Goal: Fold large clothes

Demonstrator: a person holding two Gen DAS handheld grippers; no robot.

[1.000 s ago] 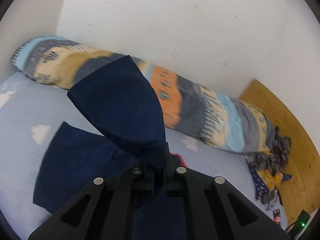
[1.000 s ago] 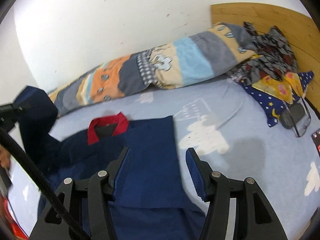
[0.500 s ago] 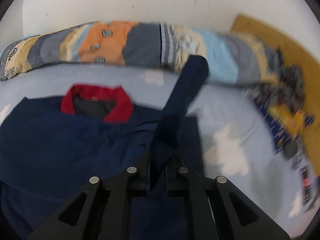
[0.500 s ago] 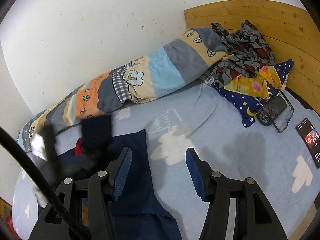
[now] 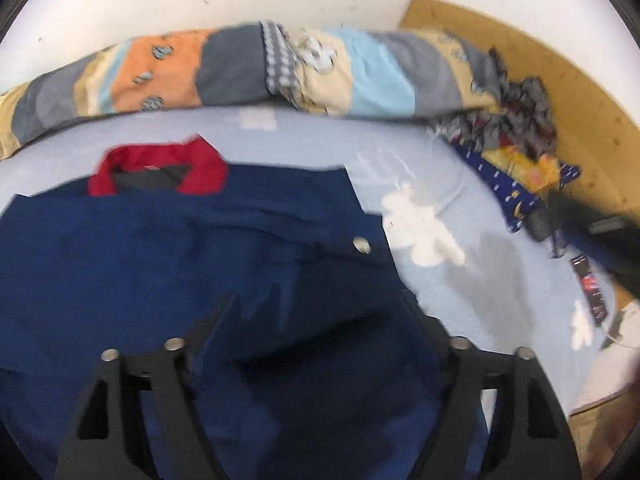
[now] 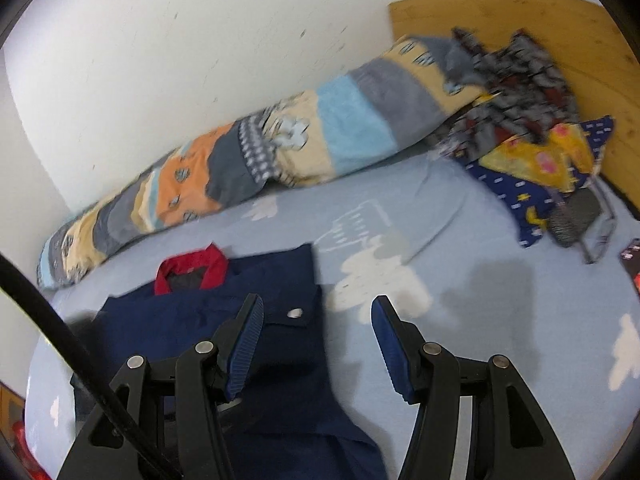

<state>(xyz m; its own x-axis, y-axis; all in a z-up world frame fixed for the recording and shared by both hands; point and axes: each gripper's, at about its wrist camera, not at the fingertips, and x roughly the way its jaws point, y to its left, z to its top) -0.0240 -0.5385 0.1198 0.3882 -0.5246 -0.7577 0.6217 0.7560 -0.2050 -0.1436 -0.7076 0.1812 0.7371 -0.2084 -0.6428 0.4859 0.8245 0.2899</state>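
A navy jacket (image 5: 160, 248) with a red collar (image 5: 160, 166) lies flat on the light blue bed sheet (image 5: 460, 184), a sleeve folded over its body. A silver snap (image 5: 362, 245) shows near its right edge. My left gripper (image 5: 316, 312) hovers low over the jacket, its jaws opening wide; navy cloth lies loose between them, untouched by the pads. In the right wrist view the jacket (image 6: 192, 320) sits lower left. My right gripper (image 6: 316, 320) stands open above the jacket's right edge, and its blue pads (image 6: 246, 332) hold nothing.
A long patchwork blanket roll (image 6: 280, 148) lies along the white wall. A heap of patterned clothes (image 6: 532, 120) sits by the wooden headboard (image 6: 580, 28). A phone (image 5: 588, 280) and a dark case (image 6: 572, 216) lie at the right. A black cable (image 6: 60, 336) crosses the lower left.
My left gripper carried the navy sleeve across the jacket to the right, came down, opened and let it go. My right gripper shifted slightly and stayed open.
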